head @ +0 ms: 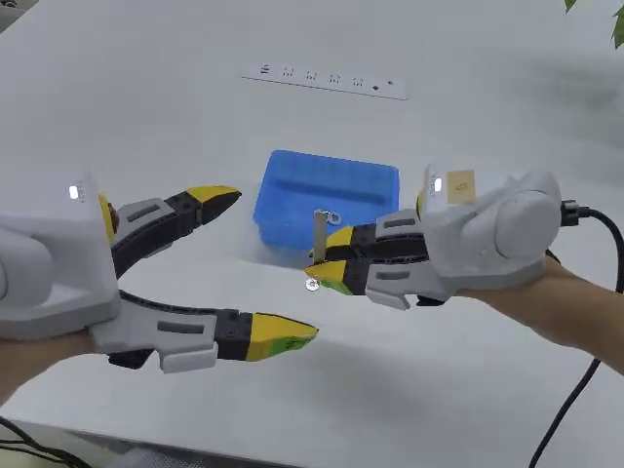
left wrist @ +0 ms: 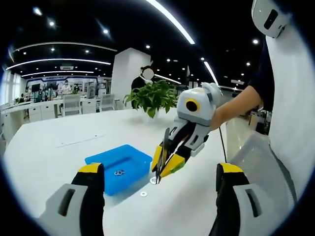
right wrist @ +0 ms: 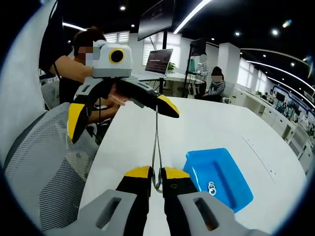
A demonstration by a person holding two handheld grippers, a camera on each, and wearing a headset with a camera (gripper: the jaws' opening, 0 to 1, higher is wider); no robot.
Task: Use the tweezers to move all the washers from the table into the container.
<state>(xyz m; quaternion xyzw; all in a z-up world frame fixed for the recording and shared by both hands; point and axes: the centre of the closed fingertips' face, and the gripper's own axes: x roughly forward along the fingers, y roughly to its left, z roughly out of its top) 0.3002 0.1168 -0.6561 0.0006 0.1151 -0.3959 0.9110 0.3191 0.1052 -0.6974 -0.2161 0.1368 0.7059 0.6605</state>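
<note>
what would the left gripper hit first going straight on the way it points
Probably the right gripper and the tweezers it grips, nearly centred ahead of the left gripper; depth is unclear.

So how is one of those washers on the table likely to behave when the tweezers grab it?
Probably light: the washer is a thin small ring lying flat on the table. Likely stiff metal, judging by its shine. On that smooth top it may skid or slip when the tweezers in the right gripper pinch its edge.
</note>
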